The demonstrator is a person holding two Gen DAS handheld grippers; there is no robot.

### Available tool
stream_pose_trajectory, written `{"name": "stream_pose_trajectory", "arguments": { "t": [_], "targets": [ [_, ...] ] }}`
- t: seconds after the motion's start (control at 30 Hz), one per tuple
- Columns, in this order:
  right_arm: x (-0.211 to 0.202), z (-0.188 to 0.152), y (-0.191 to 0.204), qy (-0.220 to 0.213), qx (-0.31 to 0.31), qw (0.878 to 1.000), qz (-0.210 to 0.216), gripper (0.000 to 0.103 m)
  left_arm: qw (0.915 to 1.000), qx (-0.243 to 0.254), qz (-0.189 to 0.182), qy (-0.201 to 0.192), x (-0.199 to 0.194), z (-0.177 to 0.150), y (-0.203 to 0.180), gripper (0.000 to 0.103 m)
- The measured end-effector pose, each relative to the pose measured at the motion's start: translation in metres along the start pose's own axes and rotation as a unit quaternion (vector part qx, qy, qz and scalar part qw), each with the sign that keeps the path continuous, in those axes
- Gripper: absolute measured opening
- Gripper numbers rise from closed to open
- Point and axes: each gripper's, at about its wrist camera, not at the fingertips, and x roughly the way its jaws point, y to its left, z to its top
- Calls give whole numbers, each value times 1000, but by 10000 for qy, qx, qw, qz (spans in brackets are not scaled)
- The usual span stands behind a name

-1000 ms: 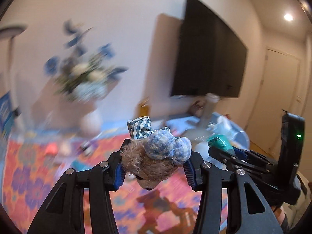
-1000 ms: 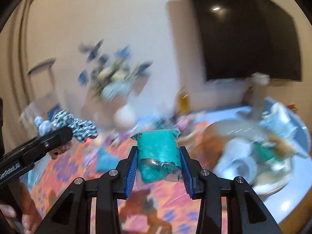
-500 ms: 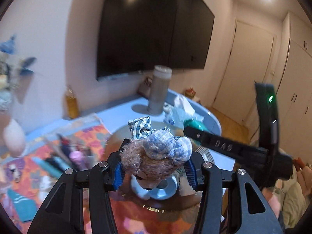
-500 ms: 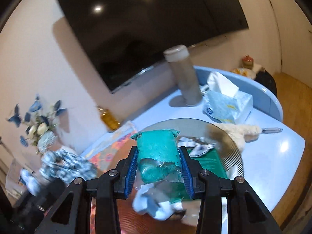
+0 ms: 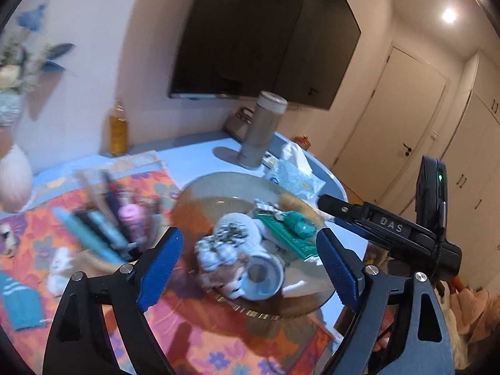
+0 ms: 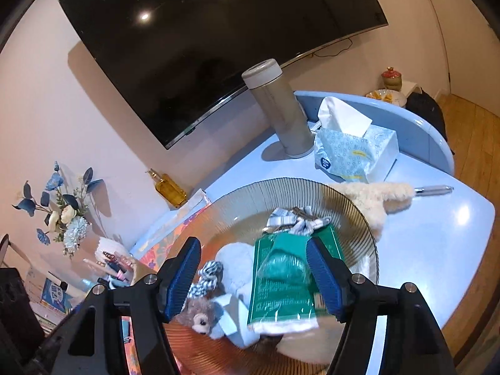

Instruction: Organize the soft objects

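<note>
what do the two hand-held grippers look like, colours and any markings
Both are matte black linkage frames with silver pivot bolts and ribbed blue pads on the two fingers. The left hand-held gripper and the right hand-held gripper look alike from their own cameras. Seen from the left view, the right one's black body carries white "DAS" lettering and an upright black unit with a green light.

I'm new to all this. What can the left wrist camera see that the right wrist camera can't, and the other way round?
Only the left wrist view shows the other, right gripper from the side, with the white cupboard doors behind it. Only the right wrist view shows the fluffy cream duster with a metal handle and the wooden floor. Both show the ribbed glass bowl, the small brown teddy bear in blue checked cloth, the teal packet, the grey cylindrical flask, the blue tissue box and the black wall television.
</note>
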Motion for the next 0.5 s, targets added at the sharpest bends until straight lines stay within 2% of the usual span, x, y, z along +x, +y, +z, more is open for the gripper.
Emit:
{"name": "stream_pose_trajectory", "arguments": {
  "t": [0.17,0.3,0.4,0.5],
  "targets": [
    [-25,-14,24,-131,-224,9995,177,68,9988,-165,228,-389,-61,-9,21,87],
    [-42,-30,54,-206,-471,9978,422,68,9947,-269,734,-675,-117,-20,42,87],
    [-54,-48,84,-210,-676,9947,745,68,9891,-495,1117,-823,-161,-32,63,87],
    [-59,-67,116,-171,-943,9906,977,69,9800,-773,1514,-1033,-207,-46,87,87]
  ]
}}
